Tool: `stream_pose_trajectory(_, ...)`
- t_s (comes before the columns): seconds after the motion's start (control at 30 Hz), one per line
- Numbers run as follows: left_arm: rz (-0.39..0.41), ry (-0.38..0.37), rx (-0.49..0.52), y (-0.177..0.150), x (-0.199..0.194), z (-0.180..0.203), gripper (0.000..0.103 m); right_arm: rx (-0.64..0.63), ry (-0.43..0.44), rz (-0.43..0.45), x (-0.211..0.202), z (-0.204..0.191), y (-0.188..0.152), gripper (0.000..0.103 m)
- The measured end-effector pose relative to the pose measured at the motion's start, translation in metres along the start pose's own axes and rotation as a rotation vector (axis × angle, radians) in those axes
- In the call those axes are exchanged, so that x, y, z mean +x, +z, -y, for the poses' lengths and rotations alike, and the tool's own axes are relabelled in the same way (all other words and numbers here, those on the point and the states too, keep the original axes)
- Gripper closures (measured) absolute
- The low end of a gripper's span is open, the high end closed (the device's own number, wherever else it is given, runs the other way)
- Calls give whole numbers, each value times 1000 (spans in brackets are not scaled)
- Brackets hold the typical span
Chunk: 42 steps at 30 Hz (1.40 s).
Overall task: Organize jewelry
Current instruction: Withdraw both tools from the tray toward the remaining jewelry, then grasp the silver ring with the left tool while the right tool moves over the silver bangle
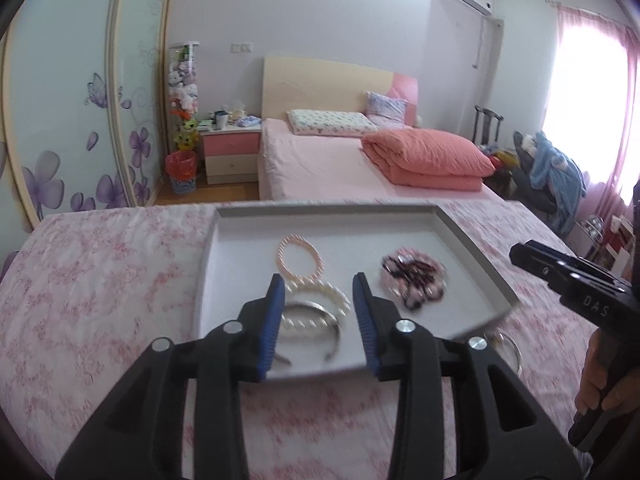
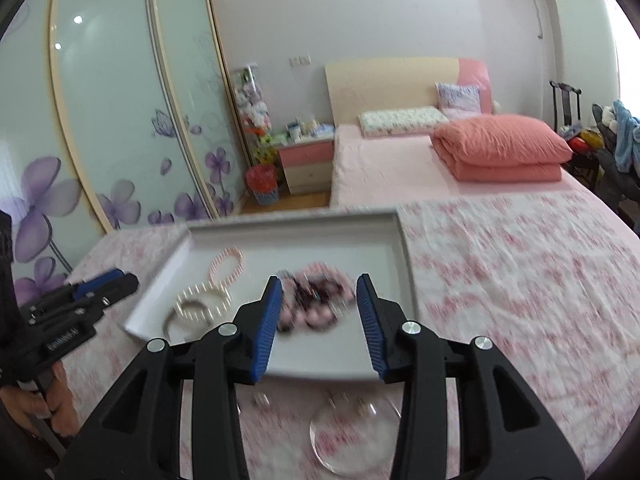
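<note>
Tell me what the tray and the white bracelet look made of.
Tray: likely painted wood or rigid board, matte grey-white, flat with square rims. White bracelet: pearl-like beads, glossy with soft highlights; real or imitation pearl cannot be told.

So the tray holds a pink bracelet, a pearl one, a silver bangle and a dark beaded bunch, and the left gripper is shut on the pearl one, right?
Not quite. The left gripper is open, holding nothing, as the left wrist view shows. The tray does hold the pink bracelet, pearl bracelet, silver bangle and dark beaded bunch.
</note>
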<state>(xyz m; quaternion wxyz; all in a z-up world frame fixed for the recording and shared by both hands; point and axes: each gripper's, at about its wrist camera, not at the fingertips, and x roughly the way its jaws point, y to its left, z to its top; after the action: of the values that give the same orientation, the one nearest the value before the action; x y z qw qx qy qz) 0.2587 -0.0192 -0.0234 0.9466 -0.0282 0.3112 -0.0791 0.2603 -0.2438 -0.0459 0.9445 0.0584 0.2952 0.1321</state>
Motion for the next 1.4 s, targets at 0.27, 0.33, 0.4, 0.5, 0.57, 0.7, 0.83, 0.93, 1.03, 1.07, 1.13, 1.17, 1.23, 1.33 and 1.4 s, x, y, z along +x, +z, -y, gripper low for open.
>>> stream_pose_trajectory(0.27,-75,-58,39,-24,0,15,58,1,-43,-157,0,19,-47,63)
stream_pose_trajectory(0.33,-91,-76,59,-29,0,19,55,-8,-38,-185,0,21,-56,63)
stream_pose_trajectory(0.4,-106,-86,82,-34,1,26,51,-22,-40,-209,1,18,-63,59)
stream_pose_trajectory(0.5,-123,-101,103,-40,4,32,48,-43,-45,-237,4,15,-67,35)
stream_pose_trajectory(0.57,-133,-107,113,-42,5,35,47,-57,-50,-252,8,13,-67,28)
stream_pose_trajectory(0.7,-148,-109,126,-45,7,39,43,-71,-67,-286,19,12,-68,24)
stream_pose_trajectory(0.83,-165,-106,137,-49,10,39,42,-89,-83,-323,32,11,-70,23)
stream_pose_trajectory(0.93,-176,-101,136,-51,12,36,41,-114,-97,-323,35,8,-71,23)
stream_pose_trajectory(1.03,-187,-94,133,-53,14,33,41,-132,-106,-319,36,6,-72,27)
stream_pose_trajectory(1.07,-191,-92,133,-54,15,33,41,-137,-100,-311,35,5,-73,32)
stream_pose_trajectory(1.13,-198,-93,135,-56,15,34,41,-136,-97,-306,33,6,-73,33)
stream_pose_trajectory(1.17,-201,-95,136,-57,15,34,41,-134,-98,-305,32,7,-73,33)
stream_pose_trajectory(1.23,-209,-105,145,-58,16,38,41,-127,-106,-302,29,8,-74,33)
stream_pose_trajectory(1.33,-225,-119,170,-59,20,47,41,-111,-107,-297,26,11,-76,33)
stream_pose_trajectory(1.4,-243,-128,183,-61,24,53,41,-101,-106,-295,23,14,-76,33)
